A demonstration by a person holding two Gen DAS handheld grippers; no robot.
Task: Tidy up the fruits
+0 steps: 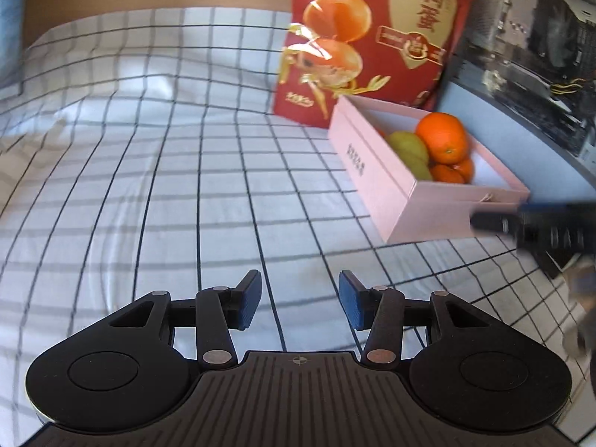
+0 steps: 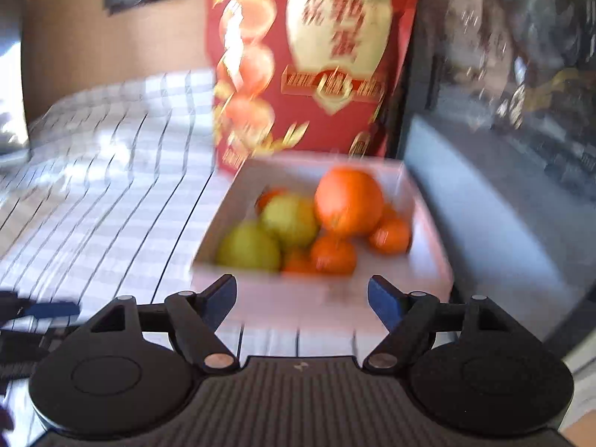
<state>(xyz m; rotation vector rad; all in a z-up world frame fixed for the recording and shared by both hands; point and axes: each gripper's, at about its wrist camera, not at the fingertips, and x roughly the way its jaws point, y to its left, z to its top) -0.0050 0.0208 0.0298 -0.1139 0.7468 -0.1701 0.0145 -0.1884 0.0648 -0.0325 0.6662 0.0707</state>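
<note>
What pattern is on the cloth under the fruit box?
White cloth with a dark grid check, clearest in the left wrist view.

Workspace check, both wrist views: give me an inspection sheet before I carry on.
Surface: checked cloth, wrinkled.
Job's things: pink box holding a large orange, two green fruits, and small oranges.
Clutter: red printed bag standing behind the box.
Grippers: left hand-held gripper open, holding nothing; right hand-held gripper open, holding nothing, at the box's near wall.
Cables: nothing seen.
Surroundings: dark picture panel to the right; the right wrist view is blurred.
</note>
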